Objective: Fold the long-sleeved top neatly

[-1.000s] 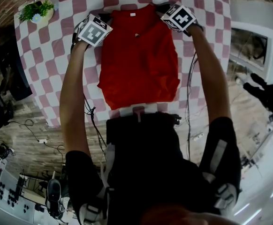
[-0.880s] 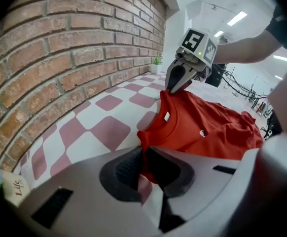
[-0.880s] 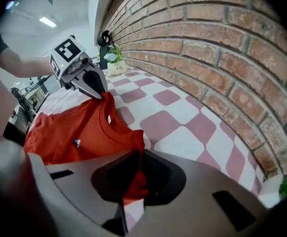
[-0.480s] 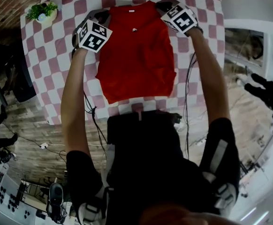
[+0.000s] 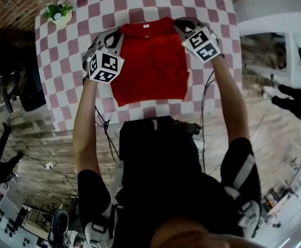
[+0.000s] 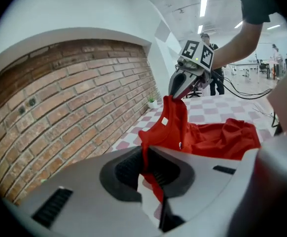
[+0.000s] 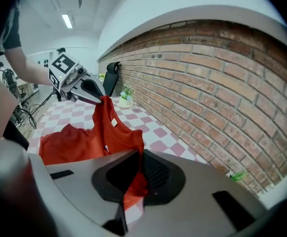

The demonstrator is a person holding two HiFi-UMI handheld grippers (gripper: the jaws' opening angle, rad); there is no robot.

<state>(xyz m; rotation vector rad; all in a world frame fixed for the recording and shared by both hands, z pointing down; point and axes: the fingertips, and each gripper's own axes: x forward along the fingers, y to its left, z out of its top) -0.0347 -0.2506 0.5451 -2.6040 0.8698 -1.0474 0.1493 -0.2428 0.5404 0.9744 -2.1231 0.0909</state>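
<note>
The red long-sleeved top (image 5: 149, 61) lies partly on the pink-and-white checked table (image 5: 68, 61), its sleeves folded in and its collar end raised. My left gripper (image 5: 118, 36) is shut on the left shoulder of the top, and my right gripper (image 5: 180, 27) is shut on the right shoulder. In the left gripper view the red cloth (image 6: 175, 132) runs from my jaws up to the right gripper (image 6: 174, 94), stretched between the two. The right gripper view shows the same cloth (image 7: 109, 132) pinched in its jaws and reaching to the left gripper (image 7: 100, 98). The hem end rests bunched on the table.
A small potted plant (image 5: 58, 12) stands at the table's far left corner. A brick wall (image 6: 59, 107) runs along the table's far side. Cables (image 5: 101, 130) trail over the wooden floor by the near edge. Dark furniture (image 5: 29, 87) stands left of the table.
Both grippers have risen and drawn back toward the person, lifting the top's shoulder edge off the table. The cloth seen from above looks shorter; the hem stays on the table.
</note>
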